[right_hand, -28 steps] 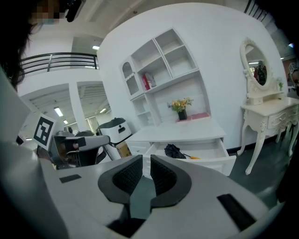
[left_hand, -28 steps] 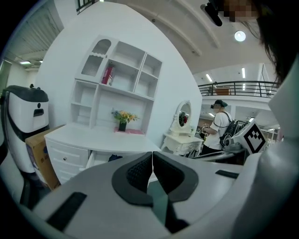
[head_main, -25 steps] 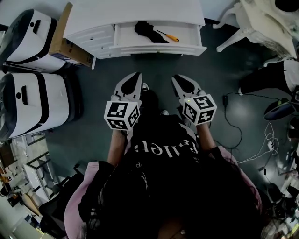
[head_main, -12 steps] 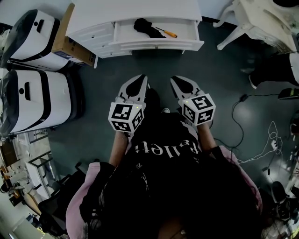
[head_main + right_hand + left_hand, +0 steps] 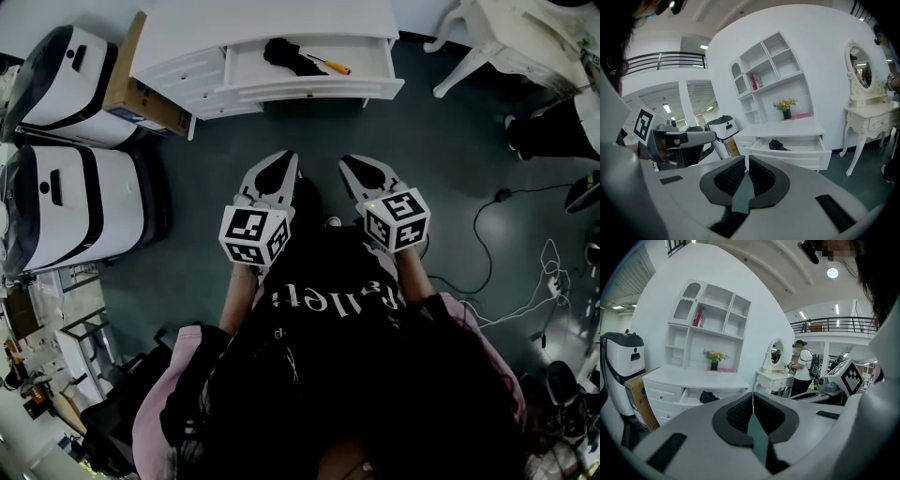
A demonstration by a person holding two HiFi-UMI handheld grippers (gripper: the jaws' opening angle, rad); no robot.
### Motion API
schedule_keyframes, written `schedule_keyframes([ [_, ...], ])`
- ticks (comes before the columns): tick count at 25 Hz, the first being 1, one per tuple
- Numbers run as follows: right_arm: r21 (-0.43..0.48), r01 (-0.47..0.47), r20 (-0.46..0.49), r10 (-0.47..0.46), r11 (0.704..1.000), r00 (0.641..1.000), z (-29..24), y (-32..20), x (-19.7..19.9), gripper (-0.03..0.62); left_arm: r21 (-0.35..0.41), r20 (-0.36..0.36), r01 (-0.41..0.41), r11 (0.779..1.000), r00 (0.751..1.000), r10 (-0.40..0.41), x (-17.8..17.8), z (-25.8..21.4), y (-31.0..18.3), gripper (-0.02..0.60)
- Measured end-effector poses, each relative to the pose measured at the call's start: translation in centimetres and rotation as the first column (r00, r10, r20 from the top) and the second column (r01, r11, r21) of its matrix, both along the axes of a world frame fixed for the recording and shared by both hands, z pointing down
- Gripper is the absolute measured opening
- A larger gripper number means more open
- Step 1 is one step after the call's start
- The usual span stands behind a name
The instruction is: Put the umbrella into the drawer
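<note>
Both grippers clenched shut and empty, left gripper [image 5: 278,157] and right gripper [image 5: 349,161]. The umbrella [image 5: 284,53] already sits in the open drawer [image 5: 309,90], 12 o'clock from both, lying 10-to-4, orange handle [image 5: 339,68] nearer the right one.

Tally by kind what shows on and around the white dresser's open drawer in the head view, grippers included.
Umbrella, in the drawer: 1
Open drawer: 1
Cardboard box: 1
White-and-black machines: 2
Grippers, left gripper and right gripper: 2
Total: 7
</note>
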State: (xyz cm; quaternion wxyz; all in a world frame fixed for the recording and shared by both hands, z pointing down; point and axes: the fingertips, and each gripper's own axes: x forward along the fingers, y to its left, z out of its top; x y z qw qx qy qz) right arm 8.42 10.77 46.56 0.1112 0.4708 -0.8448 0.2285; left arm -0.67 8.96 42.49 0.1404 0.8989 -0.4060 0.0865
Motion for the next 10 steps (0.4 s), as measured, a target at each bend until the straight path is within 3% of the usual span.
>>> schedule_keyframes([
  [10,-0.014,0.008,-0.003,-0.008,1.000,1.000,0.73,-0.56,-0.50,0.060,-0.003,0.002,-0.015,1.000,1.000,0.015,-0.08,0.38,-0.45,0.017],
])
